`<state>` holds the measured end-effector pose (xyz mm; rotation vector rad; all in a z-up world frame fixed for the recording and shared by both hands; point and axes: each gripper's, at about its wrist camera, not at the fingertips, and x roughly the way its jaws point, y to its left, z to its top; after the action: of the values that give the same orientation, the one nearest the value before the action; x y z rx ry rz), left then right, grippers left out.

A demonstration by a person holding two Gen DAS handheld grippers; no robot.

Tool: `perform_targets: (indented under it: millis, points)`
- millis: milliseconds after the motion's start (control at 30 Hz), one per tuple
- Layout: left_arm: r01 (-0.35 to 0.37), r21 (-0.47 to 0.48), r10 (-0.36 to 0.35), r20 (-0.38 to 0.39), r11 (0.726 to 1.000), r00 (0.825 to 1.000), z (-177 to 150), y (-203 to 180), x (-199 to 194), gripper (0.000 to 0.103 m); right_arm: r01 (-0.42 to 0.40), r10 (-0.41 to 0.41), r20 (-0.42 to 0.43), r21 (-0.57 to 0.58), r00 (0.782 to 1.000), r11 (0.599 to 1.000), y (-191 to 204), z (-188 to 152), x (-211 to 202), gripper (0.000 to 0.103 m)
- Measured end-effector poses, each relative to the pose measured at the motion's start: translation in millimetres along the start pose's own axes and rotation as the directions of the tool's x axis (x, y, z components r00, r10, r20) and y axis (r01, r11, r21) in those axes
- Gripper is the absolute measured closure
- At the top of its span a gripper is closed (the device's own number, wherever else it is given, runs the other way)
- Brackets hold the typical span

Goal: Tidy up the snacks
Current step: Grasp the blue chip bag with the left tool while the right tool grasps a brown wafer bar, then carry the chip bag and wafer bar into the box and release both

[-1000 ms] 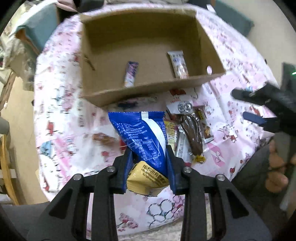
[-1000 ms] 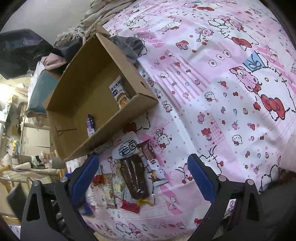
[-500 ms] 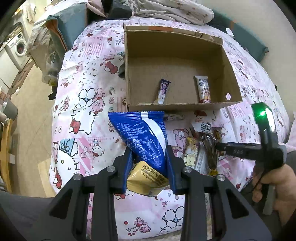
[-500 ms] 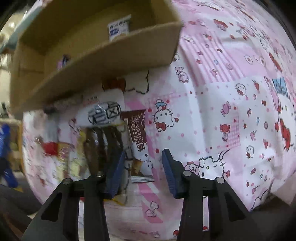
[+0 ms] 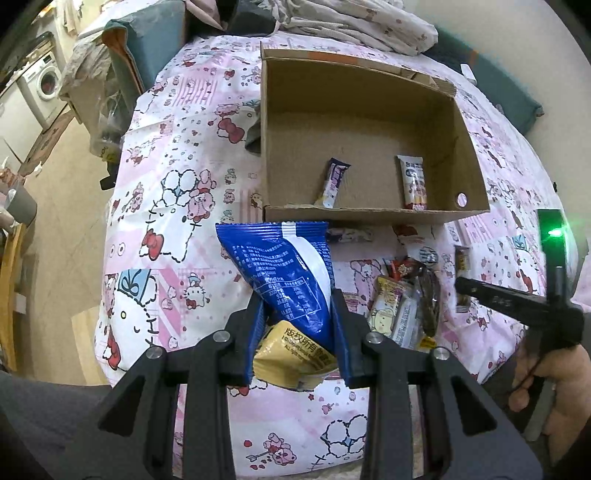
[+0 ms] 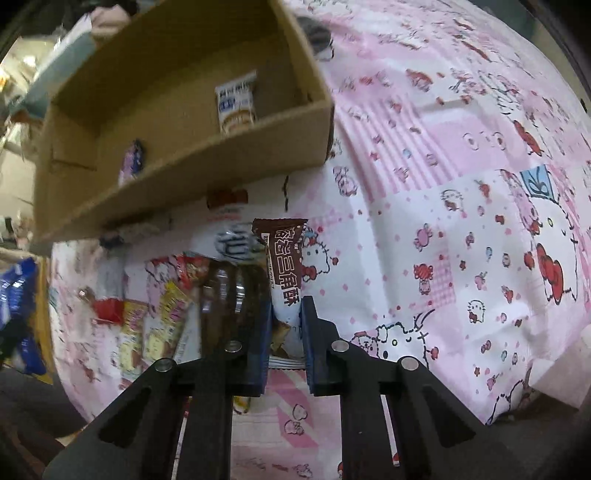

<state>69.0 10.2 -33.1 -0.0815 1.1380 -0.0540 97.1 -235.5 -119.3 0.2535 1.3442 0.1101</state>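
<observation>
My left gripper (image 5: 297, 314) is shut on a blue and white snack bag (image 5: 288, 273) and holds it above the bed, in front of the open cardboard box (image 5: 373, 214). The box holds a purple snack bar (image 5: 334, 181) and a white snack packet (image 5: 413, 182). My right gripper (image 6: 286, 321) is shut on a brown and white snack packet (image 6: 284, 273) at the right edge of a pile of loose snacks (image 6: 166, 314) on the bedspread. The box (image 6: 192, 162) lies just beyond the pile. The right gripper also shows in the left wrist view (image 5: 458, 286).
The pink cartoon-print bedspread (image 5: 177, 221) covers the bed. Bundled bedding (image 5: 351, 18) and a teal cushion (image 5: 147, 48) lie behind the box. The bed's left edge drops to the floor, where a washing machine (image 5: 44, 81) stands.
My right gripper dropped to the snack pile and closed from wide open onto the brown packet. My left gripper pulled back and up with the blue bag still held.
</observation>
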Motion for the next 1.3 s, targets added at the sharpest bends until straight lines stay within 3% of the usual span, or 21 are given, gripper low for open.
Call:
perform_targets:
  millis: [233, 367, 433, 600, 667, 833, 967, 1033, 1200, 1300]
  points:
    - [-0.038, -0.018, 0.039, 0.057, 0.999, 0.998, 0, 6, -10, 0.074, -0.056, 0.06, 0.075, -0.053, 0.995, 0.997, 5, -10, -39, 0.087]
    - [-0.041, -0.021, 0.043, 0.101, 0.999, 0.994, 4, 7, -20, 0.074, -0.134, 0.142, 0.168, -0.062, 0.975, 0.989, 0, -6, -67, 0.087]
    - [-0.024, -0.017, 0.026, 0.128, 1.0, 0.991, 7, 7, -26, 0.074, -0.208, 0.218, 0.237, -0.065, 0.947, 0.976, -5, -3, -87, 0.087]
    - [0.005, -0.031, 0.001, 0.199, 1.0, 0.98, 18, 9, -45, 0.074, -0.372, 0.384, 0.409, -0.113, 0.828, 0.921, -5, 1, -131, 0.087]
    - [0.017, -0.037, -0.008, 0.229, 0.999, 0.973, 27, 9, -54, 0.074, -0.401, 0.414, 0.445, -0.128, 0.794, 0.907, -4, 8, -142, 0.087]
    - [0.026, -0.007, -0.023, 0.284, 1.0, 0.958, 50, 2, -66, 0.074, -0.454, 0.456, 0.48, -0.129, 0.75, 0.882, -8, 26, -154, 0.087]
    - [0.095, 0.003, -0.091, 0.288, 0.996, 0.953, 71, -1, -67, 0.074, -0.525, 0.521, 0.49, -0.143, 0.699, 0.839, -17, 37, -160, 0.087]
    - [0.151, 0.001, -0.145, 0.289, 0.989, 0.946, 82, -2, -65, 0.074, -0.51, 0.51, 0.491, -0.147, 0.706, 0.848, -17, 42, -161, 0.087]
    - [0.137, 0.043, -0.143, 0.307, 0.99, 0.941, 102, -12, -54, 0.074, -0.498, 0.494, 0.464, -0.125, 0.735, 0.858, -20, 58, -146, 0.087]
    - [0.154, 0.054, -0.163, 0.293, 0.987, 0.942, 112, -13, -42, 0.074, -0.488, 0.484, 0.426, -0.109, 0.764, 0.866, -16, 71, -130, 0.087]
